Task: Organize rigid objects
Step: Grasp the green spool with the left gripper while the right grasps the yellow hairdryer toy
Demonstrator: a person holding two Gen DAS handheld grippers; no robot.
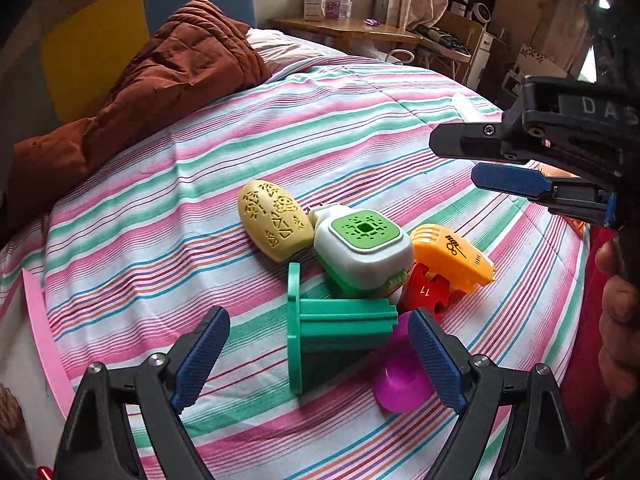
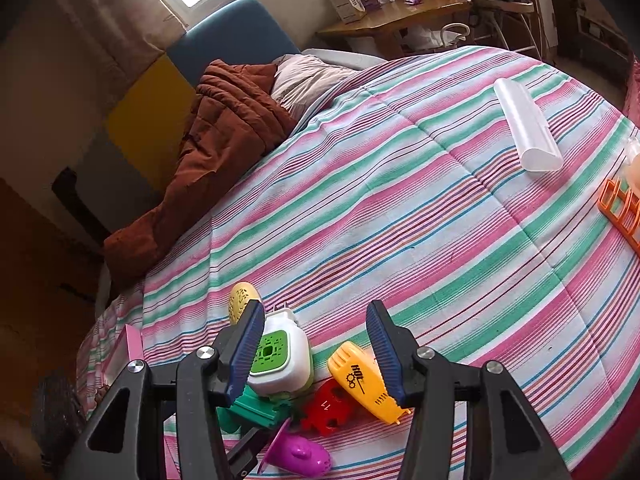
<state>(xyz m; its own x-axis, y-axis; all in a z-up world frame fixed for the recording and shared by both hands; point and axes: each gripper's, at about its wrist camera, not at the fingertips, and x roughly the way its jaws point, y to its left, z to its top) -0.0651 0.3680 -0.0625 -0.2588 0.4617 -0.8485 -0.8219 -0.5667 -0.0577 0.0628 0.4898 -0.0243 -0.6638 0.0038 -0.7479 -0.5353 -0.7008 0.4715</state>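
A pile of small plastic pieces lies on the striped bedspread [image 1: 360, 128]: a yellow oval [image 1: 274, 220], a white-and-green plug block [image 1: 362, 248], an orange piece [image 1: 452, 258], a red piece [image 1: 426, 292], a green flanged piece [image 1: 336, 324] and a magenta piece [image 1: 400, 384]. My left gripper [image 1: 318, 356] is open, its pads either side of the green flanged piece without touching it. My right gripper [image 2: 316, 350] is open and hovers over the white-and-green block [image 2: 282, 356] and the orange piece [image 2: 366, 380]. It also shows in the left wrist view, as the right gripper [image 1: 480, 160], above the pile.
A translucent white tube [image 2: 526, 128] and an orange rack [image 2: 622, 212] lie far right on the bed. A brown quilt [image 1: 160, 80] is heaped at the head end. A pink box [image 2: 128, 354] sits at the bed's left edge. A person's hand [image 1: 616, 312] is at right.
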